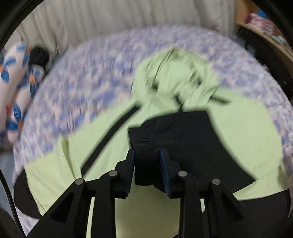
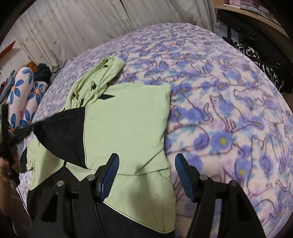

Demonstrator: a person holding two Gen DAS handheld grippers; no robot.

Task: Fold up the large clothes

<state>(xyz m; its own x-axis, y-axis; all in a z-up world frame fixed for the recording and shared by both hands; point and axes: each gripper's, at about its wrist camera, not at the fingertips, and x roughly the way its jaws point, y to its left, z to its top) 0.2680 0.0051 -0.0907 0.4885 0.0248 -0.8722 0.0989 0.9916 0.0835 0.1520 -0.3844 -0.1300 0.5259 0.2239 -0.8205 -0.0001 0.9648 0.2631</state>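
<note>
A light green hooded top (image 2: 128, 119) with black sleeves lies spread on the bed, its hood (image 2: 102, 76) bunched at the far end. My left gripper (image 1: 147, 152) is shut on the cuff of the black sleeve (image 1: 183, 135). That sleeve is lifted and stretched across the green body (image 1: 238, 124). In the right wrist view the same sleeve (image 2: 62, 133) runs taut toward the left edge, where a hand (image 2: 7, 164) holds the left gripper. My right gripper (image 2: 146, 157) stands open just above the near right edge of the top, with nothing between its blue pads (image 2: 109, 172).
A purple cat-and-flower blanket (image 2: 219, 91) covers the bed. A pillow with blue flowers (image 2: 23, 91) and a dark bundle (image 2: 43, 72) lie at the left. A pale curtain (image 2: 73, 27) hangs behind. A wooden shelf (image 2: 256, 11) and dark patterned cloth (image 2: 256, 55) stand at the far right.
</note>
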